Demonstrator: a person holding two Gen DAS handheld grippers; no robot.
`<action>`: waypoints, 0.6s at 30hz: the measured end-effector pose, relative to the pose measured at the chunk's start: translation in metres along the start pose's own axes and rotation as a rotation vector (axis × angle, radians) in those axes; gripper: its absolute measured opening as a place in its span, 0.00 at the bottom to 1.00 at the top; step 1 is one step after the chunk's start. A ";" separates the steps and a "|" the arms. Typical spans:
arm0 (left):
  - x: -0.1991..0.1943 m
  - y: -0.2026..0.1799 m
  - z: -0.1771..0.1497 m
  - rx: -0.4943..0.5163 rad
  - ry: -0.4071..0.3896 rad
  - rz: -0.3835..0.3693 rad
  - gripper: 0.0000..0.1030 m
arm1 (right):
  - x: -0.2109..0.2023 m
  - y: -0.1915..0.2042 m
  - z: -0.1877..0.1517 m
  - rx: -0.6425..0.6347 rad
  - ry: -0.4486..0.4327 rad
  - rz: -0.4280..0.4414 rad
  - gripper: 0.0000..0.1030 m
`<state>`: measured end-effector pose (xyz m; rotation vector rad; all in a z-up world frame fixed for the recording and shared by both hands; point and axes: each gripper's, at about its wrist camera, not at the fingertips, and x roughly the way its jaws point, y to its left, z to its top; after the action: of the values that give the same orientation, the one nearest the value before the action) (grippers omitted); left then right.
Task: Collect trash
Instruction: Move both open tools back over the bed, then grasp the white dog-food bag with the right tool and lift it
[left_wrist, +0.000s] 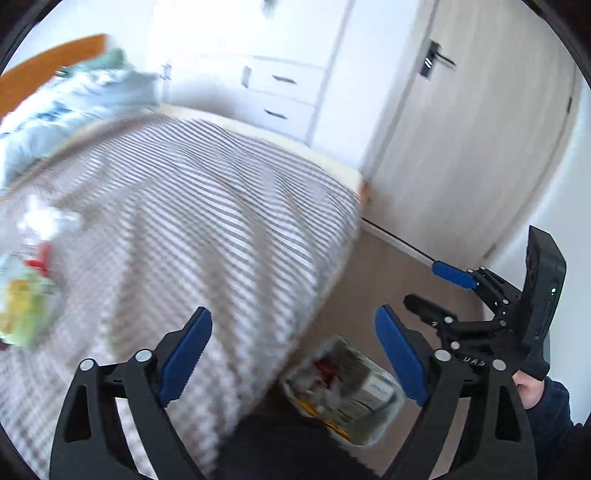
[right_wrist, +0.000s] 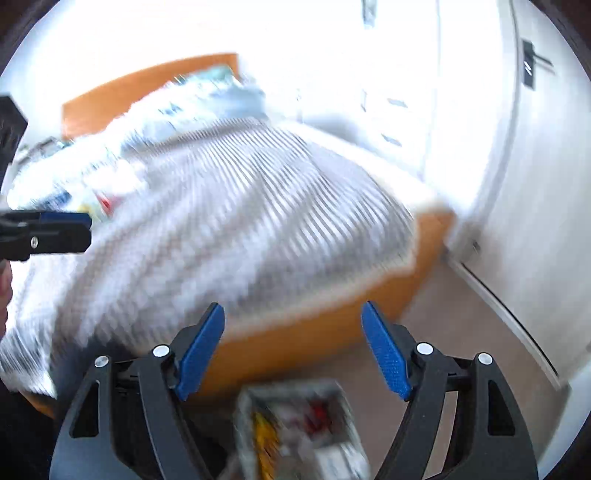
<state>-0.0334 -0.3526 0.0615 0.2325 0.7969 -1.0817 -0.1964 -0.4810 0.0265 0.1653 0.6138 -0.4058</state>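
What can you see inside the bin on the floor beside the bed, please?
The bin holds mixed, blurred trash: red bits, a yellow wrapper, white packaging. Whatever lies beneath that top layer is hidden.

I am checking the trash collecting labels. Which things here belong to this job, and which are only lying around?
Belong to the job:
- bin on the floor beside the bed, already holding rubbish
- blurred litter pile on the striped bed cover
- left gripper and right gripper, both open and empty

Only lying around:
- bedding heap near the headboard
- white drawers
- door
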 end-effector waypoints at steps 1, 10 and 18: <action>-0.016 0.013 0.002 -0.004 -0.033 0.044 0.88 | 0.003 0.011 0.011 -0.009 -0.015 0.037 0.72; -0.110 0.131 -0.030 -0.095 -0.148 0.326 0.92 | 0.040 0.159 0.080 -0.148 -0.081 0.349 0.74; -0.161 0.229 -0.078 -0.264 -0.172 0.499 0.92 | 0.075 0.294 0.090 -0.358 -0.068 0.339 0.74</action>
<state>0.0892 -0.0892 0.0697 0.1031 0.6702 -0.5125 0.0286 -0.2624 0.0644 -0.0865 0.5688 0.0292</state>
